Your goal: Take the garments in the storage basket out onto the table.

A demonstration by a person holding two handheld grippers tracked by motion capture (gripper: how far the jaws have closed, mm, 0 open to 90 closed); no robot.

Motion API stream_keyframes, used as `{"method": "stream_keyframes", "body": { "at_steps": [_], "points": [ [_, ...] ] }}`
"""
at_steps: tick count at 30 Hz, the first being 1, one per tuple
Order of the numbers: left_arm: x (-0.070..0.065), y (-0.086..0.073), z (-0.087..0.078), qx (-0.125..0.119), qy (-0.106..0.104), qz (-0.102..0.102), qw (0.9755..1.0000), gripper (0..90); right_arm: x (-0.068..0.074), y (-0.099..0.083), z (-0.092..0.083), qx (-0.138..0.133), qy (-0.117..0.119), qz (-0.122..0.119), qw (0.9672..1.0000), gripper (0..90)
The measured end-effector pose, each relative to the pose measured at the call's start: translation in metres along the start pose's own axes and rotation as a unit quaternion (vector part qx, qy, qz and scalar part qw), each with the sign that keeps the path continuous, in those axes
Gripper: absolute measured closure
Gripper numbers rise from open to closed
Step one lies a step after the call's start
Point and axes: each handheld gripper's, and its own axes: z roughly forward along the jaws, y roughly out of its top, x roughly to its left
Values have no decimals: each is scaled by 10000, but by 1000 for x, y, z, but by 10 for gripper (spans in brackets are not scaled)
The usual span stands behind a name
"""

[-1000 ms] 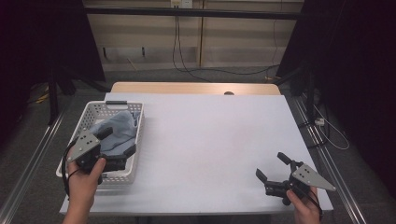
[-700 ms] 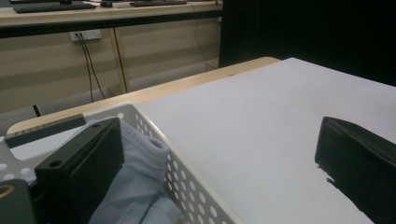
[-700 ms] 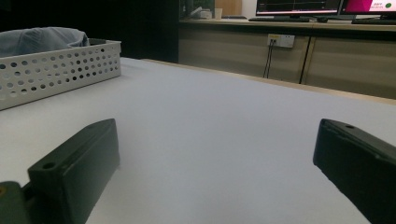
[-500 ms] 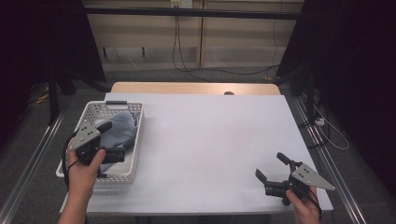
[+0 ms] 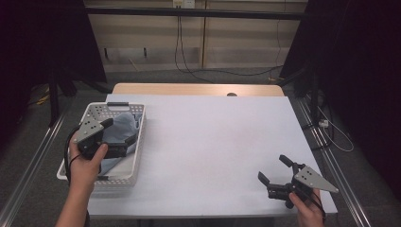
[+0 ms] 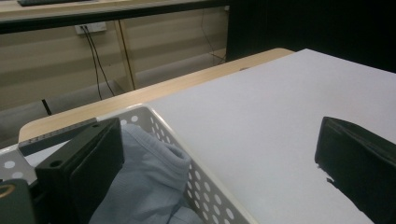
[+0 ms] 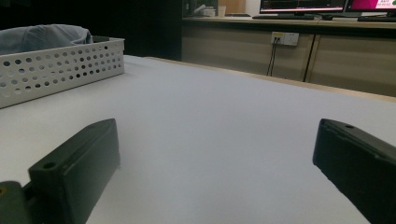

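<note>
A white perforated plastic basket [image 5: 94, 176] sits at the left edge of a pale grey table [image 5: 213, 142]. Inside it lies a crumpled light blue cloth garment [image 5: 124, 126], bunched toward the far end. The left tongs [image 5: 118, 137] hover over the basket with jaws apart, one jaw inside beside the cloth, the other over the table, and nothing gripped. The right tongs [image 5: 276, 172] rest low near the table's front right corner, jaws wide apart and empty. The work looks barely begun: the garment is not yet grasped or lifted out.
</note>
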Motion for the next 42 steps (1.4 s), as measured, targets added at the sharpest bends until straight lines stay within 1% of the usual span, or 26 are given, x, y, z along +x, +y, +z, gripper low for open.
{"method": "stream_keyframes", "body": {
  "at_steps": [3, 5, 6, 7, 8, 10, 11, 13, 16, 18, 21, 26, 30, 34, 37, 39, 40, 42],
  "points": [
    [3, 1, 2, 26, 44, -11, 10000, 17, 0, 0, 0, 4, 13, -18, 10000, 2],
    [6, 1, 4, 62, 43, -9, 10000, 18, 0, 0, 0, 4, 22, -19, 10000, 2],
    [7, 1, 5, 65, 56, -50, 10000, 18, 0, 0, 0, 0, 24, -15, 10000, 2],
    [9, 2, 5, 94, 47, -35, 9999, 18, 0, 0, 0, -2, 24, -23, 10000, 1],
    [10, 1, 6, 84, 52, -83, 9999, 18, 0, 0, 0, 1, 22, -16, 10000, 2],
    [12, 1, 7, 103, 70, -114, 9999, 18, 0, -1, 0, 11, 22, -11, 10000, 3],
    [14, 1, 7, 131, 90, -98, 9998, 18, 0, -1, 0, 12, 20, -16, 10000, 3],
    [17, 0, 8, 103, 67, -198, 9997, 18, -1, -1, 0, 9, 22, -7, 10000, 4],
    [22, 0, 10, 183, 147, -141, 9996, 18, -1, -1, 1, 19, 20, -11, 10000, 5],
    [25, 0, 10, 146, 148, -259, 9994, 18, -1, -1, 1, 17, 23, -7, 10000, 5],
    [29, 0, 12, 197, 189, -290, 9992, 18, 0, -1, 1, 16, 31, -7, 10000, 5],
    [35, -1, 15, 301, 239, -242, 9990, 18, 0, -1, 1, 19, 36, -5, 10000, 5],
    [39, -2, 18, 361, 281, -242, 9987, 19, -1, -1, 1, 11, 33, 15, 10000, 5],
    [43, -3, 21, 457, 266, -188, 9984, 20, 0, -1, 1, 11, 43, 13, 10000, 5],
    [45, -4, 23, 465, 283, -224, 9983, 20, 0, -1, 1, 21, 48, 10, 10000, 5],
    [46, -5, 24, 515, 271, -186, 9981, 20, 0, -1, 1, 23, 49, 12, 10000, 5],
    [46, -5, 24, 508, 270, -206, 9981, 20, 0, -2, 2, 27, 50, 11, 10000, 5],
    [47, -5, 25, 538, 267, -180, 9980, 20, 0, -2, 2, 36, 59, 12, 10000, 5]
  ]
}}
